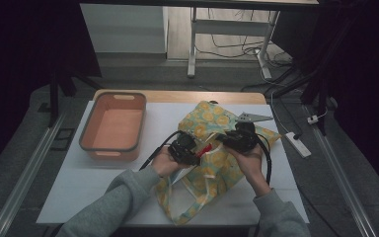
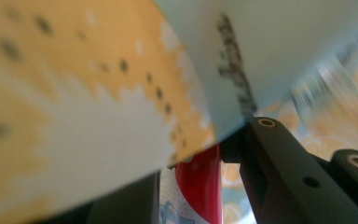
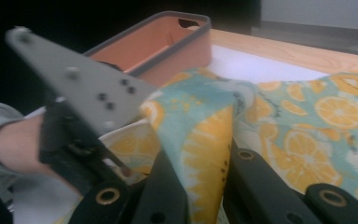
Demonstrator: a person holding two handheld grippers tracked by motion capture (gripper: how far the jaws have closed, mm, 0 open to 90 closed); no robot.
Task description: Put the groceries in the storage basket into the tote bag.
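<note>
The room is dim. The white table (image 1: 103, 177) has a wooden edge on its far side. The floor (image 1: 143, 74) around it is grey, with a metal rail (image 1: 27, 173) on the left and another on the right. Far behind stands a desk frame (image 1: 193, 44) with loose cables (image 1: 232, 49). A white power strip (image 1: 297, 144) lies on the right.
</note>
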